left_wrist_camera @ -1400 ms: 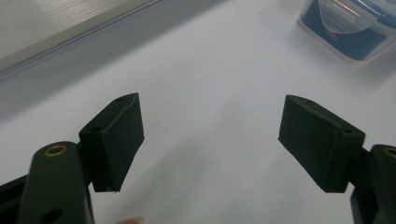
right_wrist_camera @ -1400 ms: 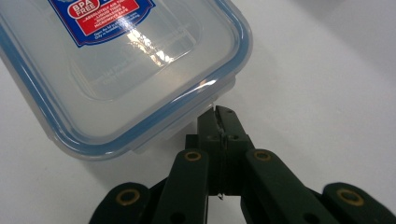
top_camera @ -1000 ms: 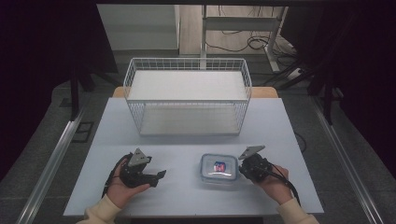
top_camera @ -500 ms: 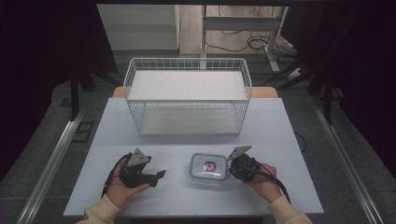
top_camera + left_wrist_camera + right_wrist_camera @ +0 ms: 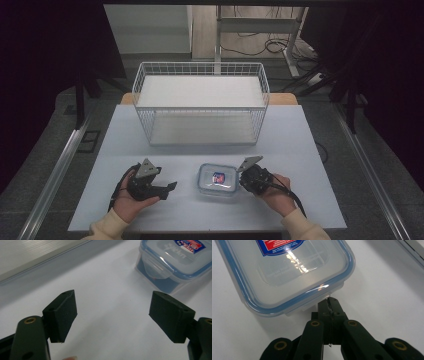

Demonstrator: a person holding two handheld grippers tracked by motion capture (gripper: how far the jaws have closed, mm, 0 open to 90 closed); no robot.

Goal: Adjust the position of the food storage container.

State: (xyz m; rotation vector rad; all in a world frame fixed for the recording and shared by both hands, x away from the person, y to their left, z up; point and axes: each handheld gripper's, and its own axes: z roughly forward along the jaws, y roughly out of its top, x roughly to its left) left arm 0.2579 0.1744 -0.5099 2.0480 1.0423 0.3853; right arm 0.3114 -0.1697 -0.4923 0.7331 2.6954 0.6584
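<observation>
A clear plastic food box [image 5: 217, 180] with a blue-sealed lid and a red and blue label lies flat on the pale table [image 5: 305, 150], near its front edge. My right gripper [image 5: 242, 178] is at the box's right side with its jaws shut. In the right gripper view its tips [image 5: 329, 303] touch the side clip of the box [image 5: 287, 272]; whether they pinch the clip I cannot tell. My left gripper [image 5: 166, 178] rests to the left of the box. It is open with nothing between its pads [image 5: 112, 315], and the box [image 5: 175, 262] lies beyond them, apart.
A white wire basket [image 5: 200, 65] stands at the back middle of the table, well behind both hands. The table's front edge runs just below my wrists. Bare table lies between the basket and the box.
The right gripper and the box have shifted left together, closer to the left gripper. The left gripper has stayed where it was.
</observation>
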